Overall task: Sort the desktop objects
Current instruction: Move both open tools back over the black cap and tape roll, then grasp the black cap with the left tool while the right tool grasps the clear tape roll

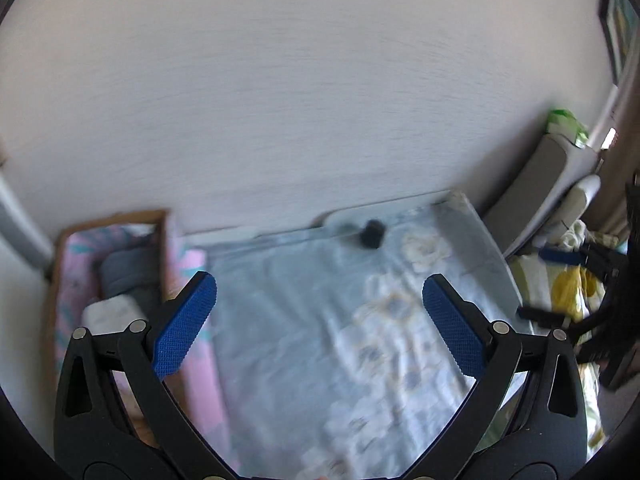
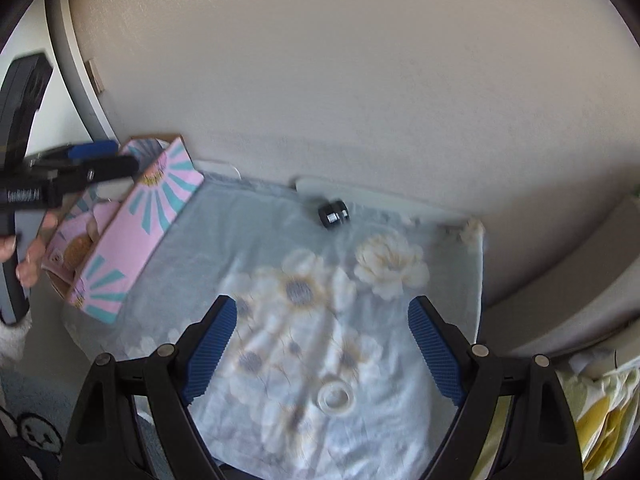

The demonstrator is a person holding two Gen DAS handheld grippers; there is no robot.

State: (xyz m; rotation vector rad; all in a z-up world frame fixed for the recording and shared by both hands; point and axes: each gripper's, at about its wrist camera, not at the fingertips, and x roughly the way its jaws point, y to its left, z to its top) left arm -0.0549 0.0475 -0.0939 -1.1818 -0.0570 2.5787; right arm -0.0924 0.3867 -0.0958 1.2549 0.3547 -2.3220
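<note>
A small black cylinder (image 2: pixel 334 213) lies near the far edge of the floral-clothed table (image 2: pixel 248 248); it also shows in the left wrist view (image 1: pixel 371 233). A white tape ring (image 2: pixel 336 398) lies on the cloth between and just below my right gripper's (image 2: pixel 322 320) open, empty fingers. A pink cardboard box (image 2: pixel 132 232) stands at the table's left; in the left wrist view the box (image 1: pixel 120 272) holds a grey item and a white item. My left gripper (image 1: pixel 320 300) is open and empty, over the cloth beside the box.
A wall rises right behind the table. A grey cushion (image 1: pixel 540 184) and a green packet (image 1: pixel 566 122) sit at the right. Yellow patterned bedding (image 2: pixel 600 412) lies right of the table. A white flat board (image 2: pixel 380 194) lies along the table's back edge.
</note>
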